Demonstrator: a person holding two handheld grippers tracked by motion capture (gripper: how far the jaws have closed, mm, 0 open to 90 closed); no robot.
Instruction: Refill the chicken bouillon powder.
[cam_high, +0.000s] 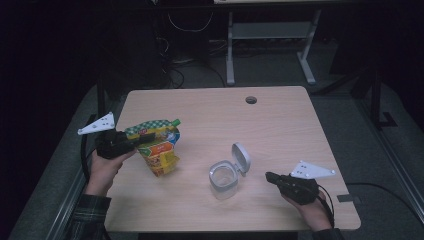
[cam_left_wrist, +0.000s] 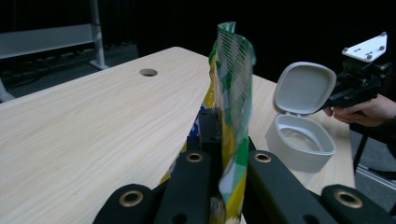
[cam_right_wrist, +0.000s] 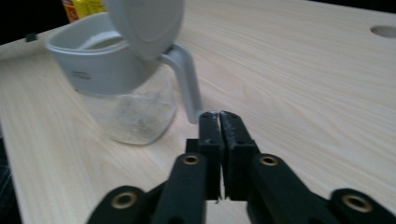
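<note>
A pale wooden tabletop (cam_high: 280, 130) carries the scene, a round cable hole (cam_high: 251, 100) near its far edge. Toward the left side, a green, yellow and orange snack pouch (cam_high: 157, 145) is held above the wood, its checked green top pointing toward the far side. The left gripper (cam_high: 142, 140), in a hand coming up from the near left corner, has its fingers (cam_left_wrist: 196, 168) clamped tight on the pouch's edge; the left gripper view shows the foil pinched upright between them. Near the middle of the tabletop, toward the near edge, stands a clear plastic container (cam_high: 223, 179) with a grey rim, its hinged grey lid (cam_high: 241, 157) flipped up and open on the right side. Just right of the container, apart from it, the right gripper (cam_high: 270, 176) lies low over the wood, its fingers (cam_right_wrist: 210, 135) pressed together with nothing between them, tips just short of the lid's hinge strap in the right gripper view.
</note>
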